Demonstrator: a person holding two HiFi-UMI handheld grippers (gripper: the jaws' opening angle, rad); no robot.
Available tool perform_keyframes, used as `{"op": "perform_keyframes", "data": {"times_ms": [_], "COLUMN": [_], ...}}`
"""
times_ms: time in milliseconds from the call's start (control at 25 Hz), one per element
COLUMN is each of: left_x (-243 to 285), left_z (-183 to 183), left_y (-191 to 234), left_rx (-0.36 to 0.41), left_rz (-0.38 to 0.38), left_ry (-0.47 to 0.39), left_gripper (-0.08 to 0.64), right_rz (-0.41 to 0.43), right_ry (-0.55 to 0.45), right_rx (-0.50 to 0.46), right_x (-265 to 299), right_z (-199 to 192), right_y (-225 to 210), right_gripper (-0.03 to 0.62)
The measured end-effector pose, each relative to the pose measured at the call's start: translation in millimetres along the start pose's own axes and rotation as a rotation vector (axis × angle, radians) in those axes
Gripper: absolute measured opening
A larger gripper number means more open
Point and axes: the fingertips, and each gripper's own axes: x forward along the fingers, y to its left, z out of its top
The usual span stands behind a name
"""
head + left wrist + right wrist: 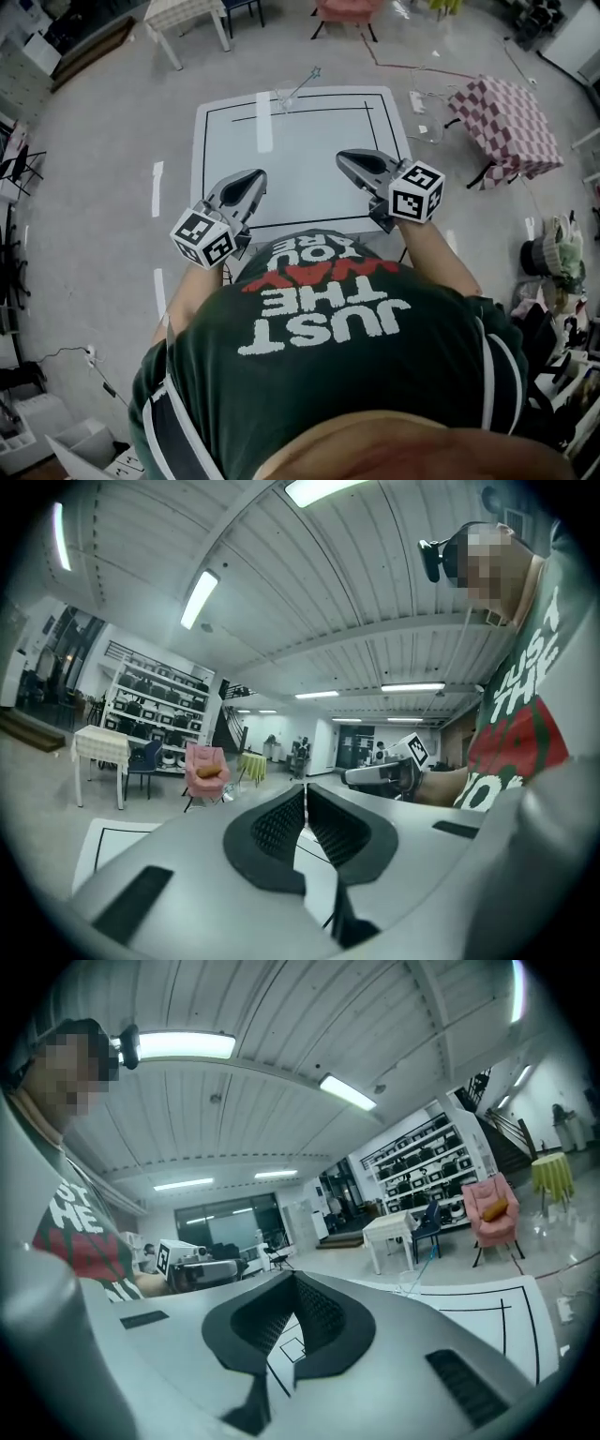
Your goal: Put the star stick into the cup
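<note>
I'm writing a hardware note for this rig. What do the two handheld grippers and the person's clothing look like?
The left gripper and right gripper match: smooth grey shells, black ribbed pads, each bearing a white cube with black square markers. No cables show. The person wears a dark green T-shirt with white and red lettering.

White table (309, 159) with thin black lines, grey left gripper (251, 178) and right gripper (345, 159), black-and-white marker cubes (204, 236), dark green shirt (356, 375), plus red-white checked cloth (506, 122) off right edge.
</note>
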Motion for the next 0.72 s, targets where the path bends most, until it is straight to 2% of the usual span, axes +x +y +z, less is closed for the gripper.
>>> {"op": "perform_keyframes", "data": {"times_ms": [240,480,720], "left_x": [-20,-13,-13], "left_z": [-3,-4,-8], "left_y": [22,13,12], "left_rx": [-0.027,-0.041,-0.051], "left_rz": [0.007,-0.01,0.016], "left_ry": [-0.031,-0.046,-0.045], "left_gripper": [0.018,0.018,0.018], "right_rz": [-0.019,-0.039,-0.033], "right_ry": [0.032,0.04,0.061], "right_rx": [-0.024,-0.024,-0.054], "right_x": [19,10,7], "right_z": [-10,-11,-11], "right_y": [8,3,-1], "right_gripper": [0.034,0.034,0.034]}}
